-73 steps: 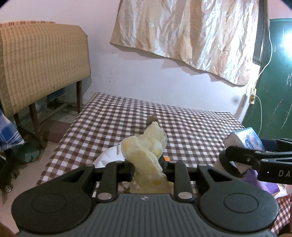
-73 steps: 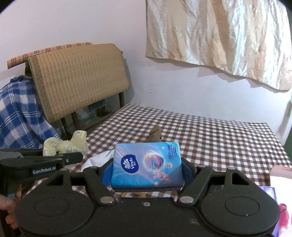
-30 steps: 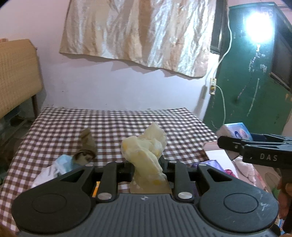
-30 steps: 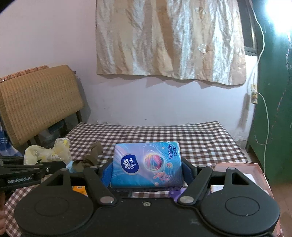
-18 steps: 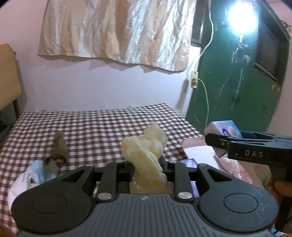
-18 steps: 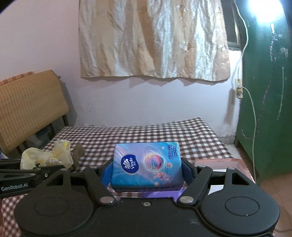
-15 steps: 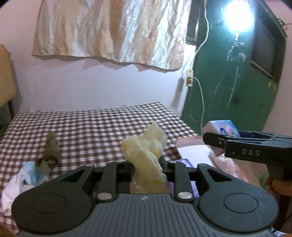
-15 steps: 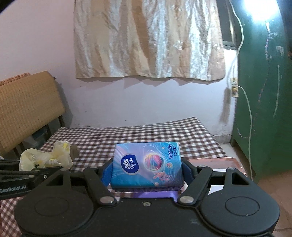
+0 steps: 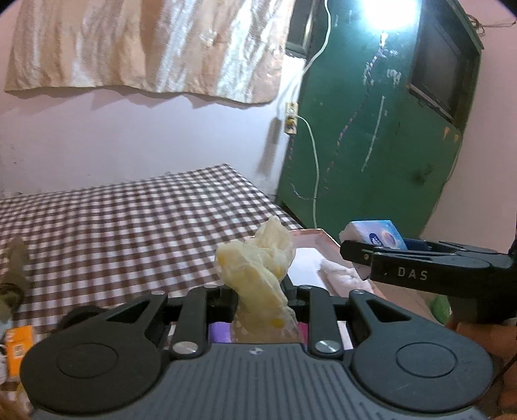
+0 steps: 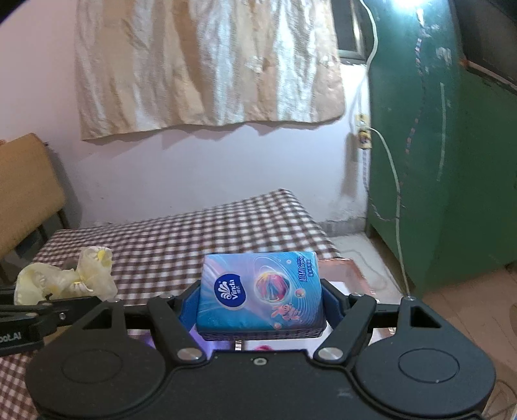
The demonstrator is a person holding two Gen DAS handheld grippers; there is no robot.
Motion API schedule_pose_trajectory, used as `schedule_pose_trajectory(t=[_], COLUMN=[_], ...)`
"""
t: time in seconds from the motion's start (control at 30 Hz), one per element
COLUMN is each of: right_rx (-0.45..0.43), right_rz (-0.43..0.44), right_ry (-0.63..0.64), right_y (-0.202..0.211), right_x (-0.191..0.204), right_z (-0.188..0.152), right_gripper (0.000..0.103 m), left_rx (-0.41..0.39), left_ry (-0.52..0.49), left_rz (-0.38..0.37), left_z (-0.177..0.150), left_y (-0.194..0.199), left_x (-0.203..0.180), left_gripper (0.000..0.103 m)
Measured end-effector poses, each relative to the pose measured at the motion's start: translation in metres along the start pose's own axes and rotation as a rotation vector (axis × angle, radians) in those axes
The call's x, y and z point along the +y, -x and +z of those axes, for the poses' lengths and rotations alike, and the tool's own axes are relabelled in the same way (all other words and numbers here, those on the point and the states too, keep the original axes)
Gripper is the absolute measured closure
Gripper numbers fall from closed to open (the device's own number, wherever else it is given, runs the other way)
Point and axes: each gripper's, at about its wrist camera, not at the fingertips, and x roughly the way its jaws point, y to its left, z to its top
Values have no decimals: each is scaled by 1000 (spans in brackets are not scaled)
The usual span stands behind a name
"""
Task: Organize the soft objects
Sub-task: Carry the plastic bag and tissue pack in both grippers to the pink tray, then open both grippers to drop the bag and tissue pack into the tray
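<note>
Grippers both carry loads above the checked table (image 9: 129, 223): the left gripper (image 9: 258, 292) is clenched on a crumpled yellow cloth (image 9: 258, 261), the right gripper (image 10: 260, 300) clamps a blue tissue pack (image 10: 261, 290) over a pink tray (image 9: 310, 239).

light: bare lamp (image 9: 386, 9) top right, blown-out glare | room: dim | edges: fisheye-curved, dark corners | blur: slight
</note>
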Motion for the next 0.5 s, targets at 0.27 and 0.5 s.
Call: schedule_pose_trajectory(t=[0.27,0.5], right_rx=[51,90], right_rz=[-23,-33], right_ry=[-30,-35], right_y=[-30,-60], right_x=[-36,-54], right_z=[-2,-2], right_gripper=[16,16], left_rx=[52,117], left_ry=[-1,49], left_rz=[-41,-66], left_z=[3,10], left_y=[-45,-89], left_x=[-17,-24], left_gripper=[77,77])
